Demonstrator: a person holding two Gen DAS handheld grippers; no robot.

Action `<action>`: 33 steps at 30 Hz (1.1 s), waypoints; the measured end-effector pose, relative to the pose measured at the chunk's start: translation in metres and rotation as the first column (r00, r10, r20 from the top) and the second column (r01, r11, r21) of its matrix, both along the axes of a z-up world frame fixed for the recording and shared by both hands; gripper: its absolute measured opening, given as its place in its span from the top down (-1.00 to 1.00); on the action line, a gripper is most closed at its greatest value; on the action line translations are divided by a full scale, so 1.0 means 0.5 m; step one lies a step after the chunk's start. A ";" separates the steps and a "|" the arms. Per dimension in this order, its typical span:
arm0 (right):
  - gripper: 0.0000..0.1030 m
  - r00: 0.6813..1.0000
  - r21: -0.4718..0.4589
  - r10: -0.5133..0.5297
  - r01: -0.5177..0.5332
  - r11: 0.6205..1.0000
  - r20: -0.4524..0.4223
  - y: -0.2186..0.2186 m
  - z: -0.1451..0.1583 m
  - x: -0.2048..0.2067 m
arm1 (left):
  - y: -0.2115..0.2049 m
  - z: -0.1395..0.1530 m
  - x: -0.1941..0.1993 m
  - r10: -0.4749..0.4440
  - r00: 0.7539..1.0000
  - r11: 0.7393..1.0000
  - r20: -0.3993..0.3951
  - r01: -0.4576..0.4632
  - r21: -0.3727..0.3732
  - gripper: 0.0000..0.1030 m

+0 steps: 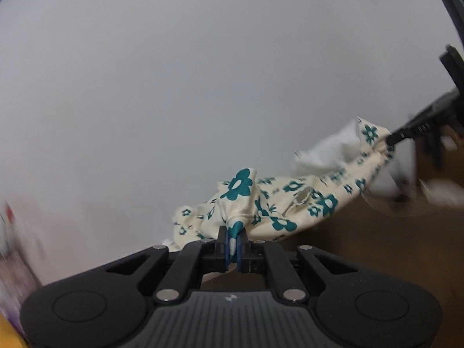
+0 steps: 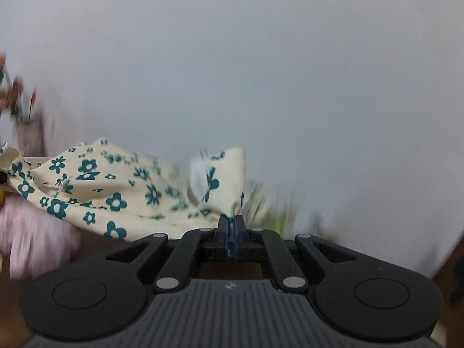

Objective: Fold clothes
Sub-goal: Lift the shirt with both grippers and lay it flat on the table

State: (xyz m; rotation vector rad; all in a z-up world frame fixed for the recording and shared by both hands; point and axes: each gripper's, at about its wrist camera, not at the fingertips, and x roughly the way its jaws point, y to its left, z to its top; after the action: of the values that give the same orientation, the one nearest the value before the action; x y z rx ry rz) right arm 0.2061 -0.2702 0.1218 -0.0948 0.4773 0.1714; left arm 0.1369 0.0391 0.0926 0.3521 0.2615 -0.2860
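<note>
The left gripper (image 1: 233, 243) is clamped on a bunched corner of the cloth (image 1: 290, 200); its blue pads (image 1: 223, 249) are pressed together with a tuft of the cream, teal-flowered fabric pinched between them. From there the cloth rises and stretches away to the right, held in the air in front of a plain grey wall (image 1: 203, 72). A small tear or hole shows in the middle of the span. At the far right end the fabric gathers into a point where the right gripper (image 1: 390, 139) bites it, seen side-on as a dark fingertip with the body behind. The white inner side of the cloth folds over near that end. Below the cloth lies a brown surface (image 1: 377, 246), blurred.

The right gripper (image 2: 231, 226) is likewise closed on the cloth (image 2: 116, 191), its pads tight on a narrow pleat of fabric. Just beyond the jaws a flap stands upright, showing one large teal flower. The rest of the cloth runs off to the left, sagging a little, to the frame edge. Under its left part there is a blurred pink mass (image 2: 34, 240); what it is cannot be told. To the right of the jaws there are greenish streaks (image 2: 281, 217), too smeared to identify. The wall (image 2: 261, 72) fills the upper view.
</note>
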 end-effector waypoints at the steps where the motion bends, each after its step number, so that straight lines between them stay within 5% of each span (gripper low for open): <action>1: 0.94 0.998 0.009 0.002 -0.001 1.000 -0.056 -0.010 -0.054 -0.022 | -0.002 -0.042 -0.019 -0.010 0.998 1.000 -0.064 0.010 -0.001 0.93; 4: 0.97 0.965 0.084 -0.018 0.042 0.996 -0.263 -0.044 -0.207 -0.083 | -0.006 -0.169 -0.078 -0.039 0.967 0.999 -0.253 0.038 -0.008 0.93; 8: 0.98 0.925 0.191 -0.020 0.099 0.977 -0.378 -0.067 -0.297 -0.150 | 0.000 -0.225 -0.116 -0.032 0.939 0.999 -0.343 0.020 -0.038 0.93; 12: 0.82 0.941 0.216 0.016 0.061 0.975 -0.338 -0.066 -0.263 -0.189 | 0.019 -0.206 -0.102 -0.017 0.927 0.997 -0.374 -0.011 -0.073 0.63; 14: 0.48 0.962 0.161 0.022 0.023 0.987 -0.271 -0.055 -0.226 -0.204 | 0.015 -0.189 -0.111 -0.027 0.934 0.997 -0.357 -0.002 -0.083 -0.02; 15: 0.07 0.970 0.123 0.023 0.007 0.992 -0.240 -0.046 -0.212 -0.201 | 0.013 -0.181 -0.116 -0.033 0.937 0.996 -0.348 0.002 -0.088 -0.11; 16: -0.10 0.977 0.077 0.029 -0.013 0.997 -0.210 -0.030 -0.199 -0.190 | 0.009 -0.171 -0.118 -0.048 0.942 0.995 -0.333 0.017 -0.095 -0.15; 21: -0.17 0.970 -0.105 0.045 -0.072 0.992 -0.238 0.031 -0.210 -0.081 | -0.040 -0.166 -0.095 -0.053 0.944 0.997 -0.325 0.031 -0.070 -0.44; 24: -0.11 0.955 -0.125 0.033 -0.073 0.989 -0.296 0.044 -0.247 -0.023 | -0.064 -0.199 -0.064 -0.030 0.926 0.999 -0.377 0.020 -0.032 -0.40; 25: 0.26 0.950 -0.123 0.033 -0.075 0.990 -0.311 0.046 -0.259 -0.009 | -0.066 -0.211 -0.054 -0.033 0.914 0.999 -0.404 0.021 -0.033 -0.30; 27: 0.87 0.941 -0.023 0.052 -0.063 0.998 -0.335 0.024 -0.264 -0.002 | -0.062 -0.238 -0.038 -0.032 0.893 0.999 -0.449 0.017 -0.038 0.54; 28: 0.88 0.939 0.045 0.044 -0.030 0.999 -0.342 0.002 -0.264 -0.007 | -0.057 -0.252 -0.030 -0.034 0.877 0.999 -0.480 0.015 -0.044 0.95; 31: 0.90 0.939 0.204 -0.021 0.096 0.974 -0.342 -0.081 -0.259 -0.045 | -0.040 -0.265 -0.033 -0.039 0.872 0.997 -0.488 -0.001 -0.081 0.95; 33: 0.90 0.944 0.203 -0.027 0.099 0.974 -0.329 -0.087 -0.251 -0.055 | -0.035 -0.265 -0.040 -0.044 0.875 0.997 -0.481 0.008 -0.077 0.95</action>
State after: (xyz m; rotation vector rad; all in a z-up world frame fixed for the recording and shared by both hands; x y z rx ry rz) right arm 0.1786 -0.3135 -0.0035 0.1662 0.7864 0.1756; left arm 0.1167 0.0219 -0.0400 0.2063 0.7399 -0.4087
